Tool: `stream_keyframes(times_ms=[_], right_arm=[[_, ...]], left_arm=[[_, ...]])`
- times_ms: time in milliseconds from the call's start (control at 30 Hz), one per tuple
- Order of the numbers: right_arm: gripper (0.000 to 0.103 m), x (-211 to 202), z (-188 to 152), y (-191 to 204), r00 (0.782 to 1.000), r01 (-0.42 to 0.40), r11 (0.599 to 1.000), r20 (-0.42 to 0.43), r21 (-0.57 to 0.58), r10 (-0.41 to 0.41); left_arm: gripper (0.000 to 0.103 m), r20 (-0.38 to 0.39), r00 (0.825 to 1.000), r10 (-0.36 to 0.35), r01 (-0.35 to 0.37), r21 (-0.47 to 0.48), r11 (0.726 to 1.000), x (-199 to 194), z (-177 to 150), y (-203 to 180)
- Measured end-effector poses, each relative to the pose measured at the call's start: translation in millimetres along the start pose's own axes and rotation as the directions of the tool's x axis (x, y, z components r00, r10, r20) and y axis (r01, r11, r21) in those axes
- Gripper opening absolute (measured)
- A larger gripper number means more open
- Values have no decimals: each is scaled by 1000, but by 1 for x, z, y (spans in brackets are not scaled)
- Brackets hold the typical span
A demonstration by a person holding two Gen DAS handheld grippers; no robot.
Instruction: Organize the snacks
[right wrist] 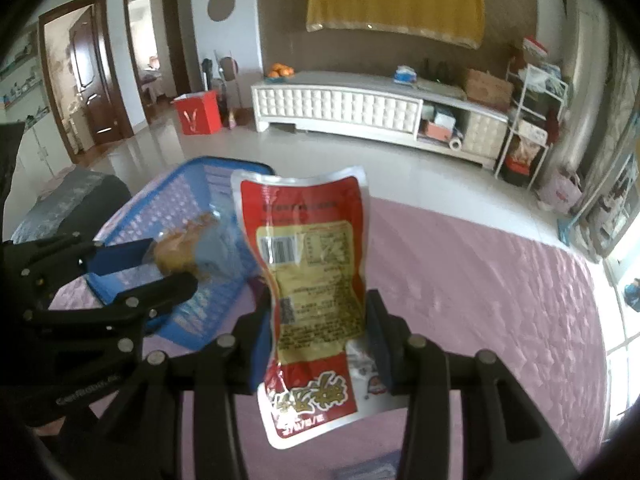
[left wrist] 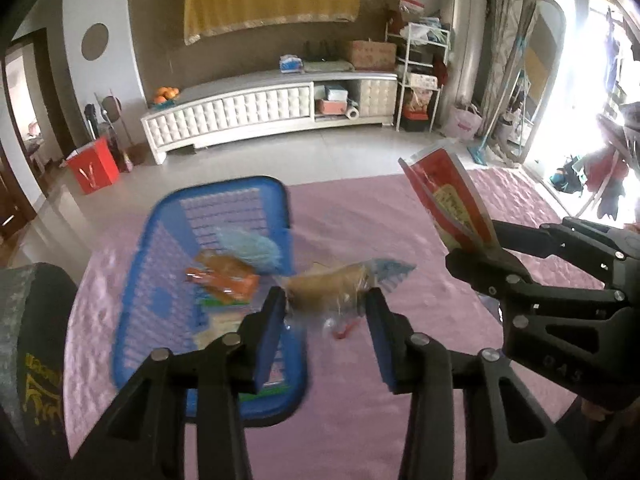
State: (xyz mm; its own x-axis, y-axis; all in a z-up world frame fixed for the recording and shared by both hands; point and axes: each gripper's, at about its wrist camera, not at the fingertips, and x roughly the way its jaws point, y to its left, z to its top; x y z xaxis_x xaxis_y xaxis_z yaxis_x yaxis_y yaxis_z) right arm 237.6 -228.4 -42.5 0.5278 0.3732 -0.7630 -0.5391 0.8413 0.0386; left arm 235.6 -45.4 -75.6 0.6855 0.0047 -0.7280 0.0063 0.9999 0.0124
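Note:
My left gripper is shut on a clear-wrapped brown snack with a blue end, lifted just right of the blue mesh basket. An orange packet and a light blue packet lie in the basket with others. In the right wrist view my right gripper is shut on a red and yellow packet, which stands upright above the pink cloth. That packet and the right gripper also show at the right of the left wrist view. The left gripper holds the brown snack over the basket.
A pink quilted cloth covers the work surface. A small red scrap and a white packet lie on it. A dark cushion is at the left edge. Beyond are a tiled floor, a white cabinet and a red box.

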Motion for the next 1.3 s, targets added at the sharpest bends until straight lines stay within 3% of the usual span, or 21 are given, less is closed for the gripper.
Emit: stream_keyframes(times_ms=[100, 433, 833, 867, 967, 1067, 1200, 1300], right_arm=[[47, -4, 5, 19, 1000, -21, 1000, 11, -9, 21], [47, 8, 25, 73, 997, -79, 996, 10, -45, 80], [47, 41, 28, 88, 995, -86, 994, -50, -69, 83], [47, 44, 27, 88, 995, -85, 994, -58, -69, 81], [47, 47, 24, 90, 995, -78, 994, -72, -71, 73], [47, 47, 24, 91, 995, -72, 995, -77, -68, 67], [47, 47, 27, 97, 994, -73, 995, -82, -74, 67], [47, 46, 32, 106, 995, -73, 992, -76, -99, 65]], left_arm=[[23, -3, 1000, -2, 2, -10, 1000, -13, -3, 18], [20, 7, 1000, 30, -30, -44, 999, -30, -6, 84], [20, -141, 989, -52, 36, -114, 993, 28, -28, 111], [21, -151, 987, -59, 41, -119, 992, 31, -29, 112], [42, -164, 984, -69, 48, -132, 990, 35, -30, 114], [45, -158, 986, -53, 31, -135, 990, 33, -32, 117], [57, -128, 991, -30, 10, -154, 988, 19, -34, 129], [57, -107, 994, -33, 15, -166, 986, 9, -35, 141]])
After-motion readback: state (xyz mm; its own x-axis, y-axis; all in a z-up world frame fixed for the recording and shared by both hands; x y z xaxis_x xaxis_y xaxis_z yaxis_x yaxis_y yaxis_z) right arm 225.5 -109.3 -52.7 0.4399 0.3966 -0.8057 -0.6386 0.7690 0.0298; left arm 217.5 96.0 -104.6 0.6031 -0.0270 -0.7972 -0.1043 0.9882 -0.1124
